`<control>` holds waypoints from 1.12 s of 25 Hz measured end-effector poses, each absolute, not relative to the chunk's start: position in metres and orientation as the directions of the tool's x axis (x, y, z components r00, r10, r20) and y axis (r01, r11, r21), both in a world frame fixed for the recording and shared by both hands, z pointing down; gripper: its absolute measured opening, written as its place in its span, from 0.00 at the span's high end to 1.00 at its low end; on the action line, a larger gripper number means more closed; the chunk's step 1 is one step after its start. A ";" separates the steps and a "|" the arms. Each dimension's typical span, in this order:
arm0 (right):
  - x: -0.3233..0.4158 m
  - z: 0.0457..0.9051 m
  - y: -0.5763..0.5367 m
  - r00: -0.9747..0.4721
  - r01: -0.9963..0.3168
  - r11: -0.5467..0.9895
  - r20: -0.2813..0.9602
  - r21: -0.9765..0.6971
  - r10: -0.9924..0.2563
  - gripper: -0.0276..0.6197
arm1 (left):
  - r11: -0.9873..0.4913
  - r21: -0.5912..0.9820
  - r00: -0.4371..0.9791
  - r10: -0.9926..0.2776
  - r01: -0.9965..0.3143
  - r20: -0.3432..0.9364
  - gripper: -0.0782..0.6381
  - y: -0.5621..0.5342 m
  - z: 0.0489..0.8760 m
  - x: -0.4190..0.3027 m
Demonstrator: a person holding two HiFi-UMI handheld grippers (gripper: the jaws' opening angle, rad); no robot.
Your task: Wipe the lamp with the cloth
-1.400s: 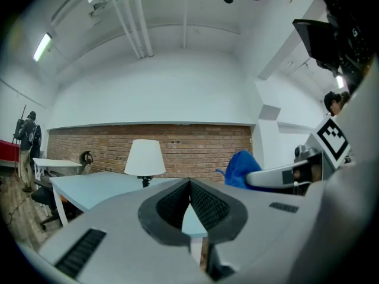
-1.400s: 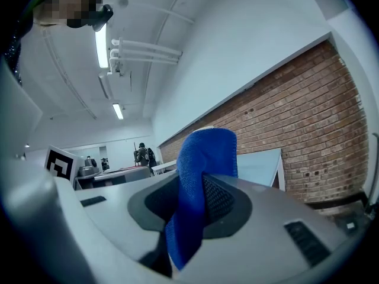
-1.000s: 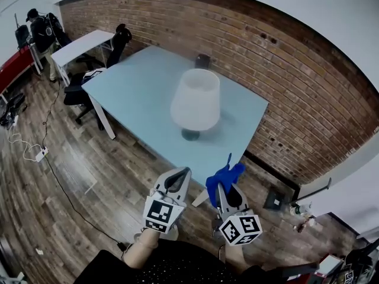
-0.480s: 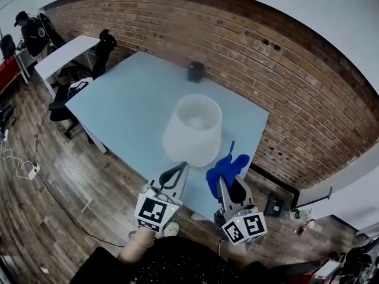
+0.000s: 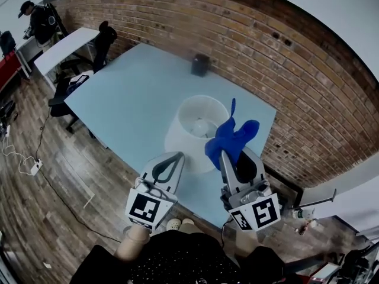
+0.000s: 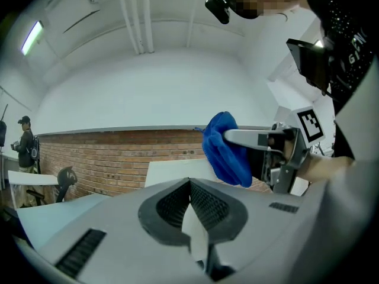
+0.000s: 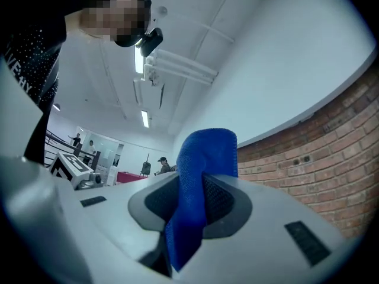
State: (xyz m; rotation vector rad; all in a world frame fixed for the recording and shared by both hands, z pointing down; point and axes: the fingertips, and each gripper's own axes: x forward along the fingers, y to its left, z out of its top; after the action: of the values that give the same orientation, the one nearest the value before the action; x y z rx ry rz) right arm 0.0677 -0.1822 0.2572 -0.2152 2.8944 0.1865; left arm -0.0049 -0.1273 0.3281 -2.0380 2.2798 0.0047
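Observation:
A lamp with a white shade point(image 5: 195, 129) stands on the pale blue table point(image 5: 136, 93), seen from above with its bulb showing inside. My right gripper point(image 5: 235, 154) is shut on a blue cloth point(image 5: 230, 136), which hangs up over the shade's right rim in the head view. In the right gripper view the cloth point(image 7: 204, 152) is pinched between the jaws of that gripper point(image 7: 201, 179). My left gripper point(image 5: 167, 165) sits at the shade's near left side, shut with nothing in it. The left gripper view shows its jaws point(image 6: 190, 185) meeting, with the cloth point(image 6: 224, 149) to the right.
A small dark box point(image 5: 200, 64) stands near the table's far edge by the brick wall point(image 5: 290, 87). A white desk point(image 5: 62, 45), a chair point(image 5: 103, 40) and a person point(image 5: 37, 18) are at the back left. Cables point(image 5: 23, 158) lie on the wooden floor.
The view has come closer to the table. Both grippers have risen toward the lamp, and the right one has carried the cloth up to the shade's right rim.

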 end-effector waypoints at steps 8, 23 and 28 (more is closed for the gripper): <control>0.046 0.271 -0.197 -0.974 -0.179 0.976 -0.162 0.121 -0.159 0.81 | 0.188 -0.036 -0.186 -0.980 -0.981 -0.066 0.88 -0.126 0.324 -0.030; 0.059 0.324 -0.230 -0.973 -0.215 0.976 -0.077 -0.015 -0.216 0.81 | 0.245 -0.020 -0.245 -0.969 -0.969 0.019 0.88 -0.127 0.358 -0.047; 0.064 0.356 -0.246 -0.974 -0.224 0.968 -0.002 -0.113 -0.226 0.81 | 0.258 -0.013 -0.258 -0.966 -0.966 0.032 0.88 -0.126 0.364 -0.054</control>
State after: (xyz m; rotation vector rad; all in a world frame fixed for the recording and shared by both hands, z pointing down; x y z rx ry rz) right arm 0.0643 -0.2464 0.3557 -0.3543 3.1018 -0.1754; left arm -0.0542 -0.1262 0.3641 -1.9237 2.5054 -0.0473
